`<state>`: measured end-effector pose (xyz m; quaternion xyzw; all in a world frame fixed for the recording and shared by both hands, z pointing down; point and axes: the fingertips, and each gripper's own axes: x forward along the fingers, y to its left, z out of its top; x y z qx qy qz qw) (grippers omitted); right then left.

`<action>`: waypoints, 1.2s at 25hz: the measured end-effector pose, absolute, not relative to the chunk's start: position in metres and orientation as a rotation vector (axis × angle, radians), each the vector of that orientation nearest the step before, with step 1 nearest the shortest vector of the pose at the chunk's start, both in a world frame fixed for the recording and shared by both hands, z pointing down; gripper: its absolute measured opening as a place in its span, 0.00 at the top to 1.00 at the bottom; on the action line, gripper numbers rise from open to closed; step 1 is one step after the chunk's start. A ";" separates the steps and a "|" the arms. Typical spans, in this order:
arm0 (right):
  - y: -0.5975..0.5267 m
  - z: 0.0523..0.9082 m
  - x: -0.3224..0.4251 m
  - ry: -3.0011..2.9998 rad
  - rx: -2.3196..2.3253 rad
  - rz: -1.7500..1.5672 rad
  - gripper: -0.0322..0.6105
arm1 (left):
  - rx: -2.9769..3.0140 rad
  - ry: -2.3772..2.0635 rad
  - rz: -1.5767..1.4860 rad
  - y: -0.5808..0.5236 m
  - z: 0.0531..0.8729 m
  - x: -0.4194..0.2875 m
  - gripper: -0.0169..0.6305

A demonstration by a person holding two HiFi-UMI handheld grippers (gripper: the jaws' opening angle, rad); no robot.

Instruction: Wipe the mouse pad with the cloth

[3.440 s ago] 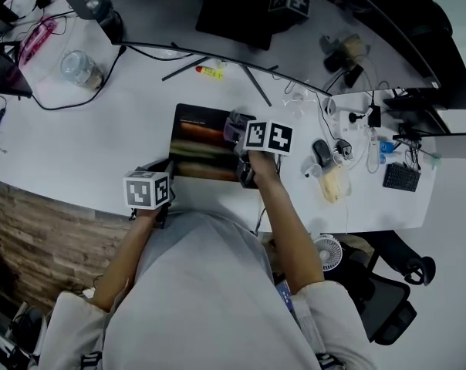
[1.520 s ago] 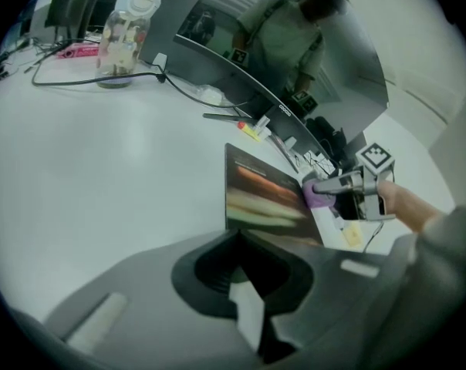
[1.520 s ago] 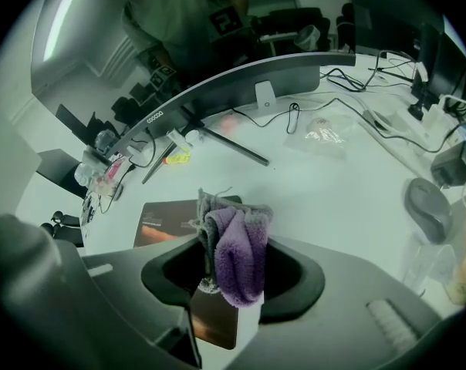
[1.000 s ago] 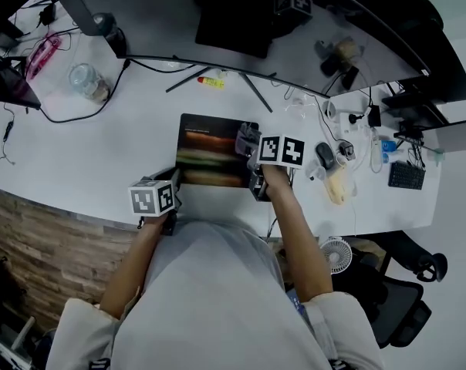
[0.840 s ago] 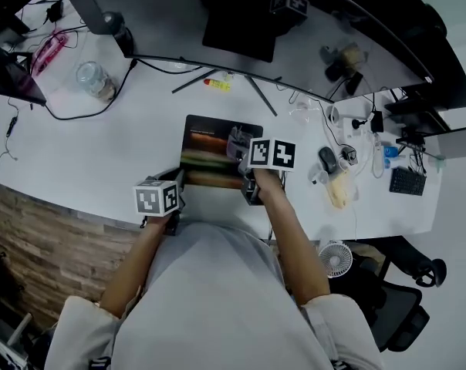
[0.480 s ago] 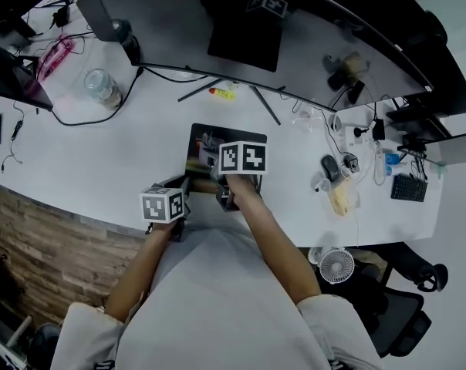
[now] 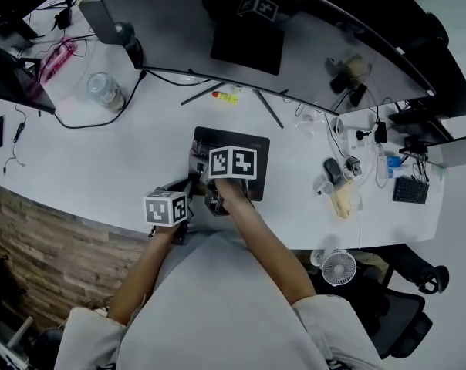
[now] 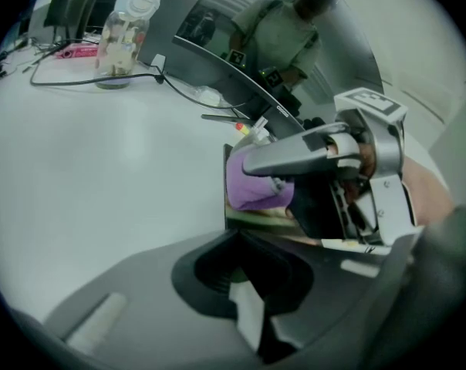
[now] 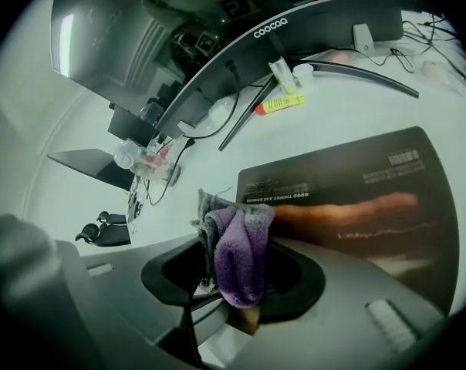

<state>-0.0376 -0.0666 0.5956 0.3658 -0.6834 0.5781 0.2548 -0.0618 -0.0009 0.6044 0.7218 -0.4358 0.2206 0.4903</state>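
The dark mouse pad lies flat on the white desk, in front of the monitor stand. My right gripper is shut on a purple and grey cloth, which hangs onto the pad's left part. In the left gripper view the cloth bulges under the right gripper. My left gripper sits at the pad's near left corner. Its jaws look closed, and I cannot see whether they pinch the pad.
A curved monitor spans the back, its stand legs reaching almost to the pad. A glass jar and cables lie to the left, a yellow tube behind the pad, and a computer mouse with clutter to the right. The desk edge runs just below the grippers.
My right gripper has swept the cloth from the pad's right side across to its left side. The left gripper has stayed at the near left corner.
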 end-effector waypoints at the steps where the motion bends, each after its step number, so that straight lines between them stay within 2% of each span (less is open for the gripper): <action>1: -0.067 0.596 -0.038 -1.856 0.997 1.570 0.65 | 1.752 -1.057 0.533 -0.001 0.605 -0.062 0.97; 30: -0.064 0.598 -0.004 -1.825 1.052 1.588 0.65 | 1.727 -1.090 0.518 -0.002 0.605 -0.064 0.97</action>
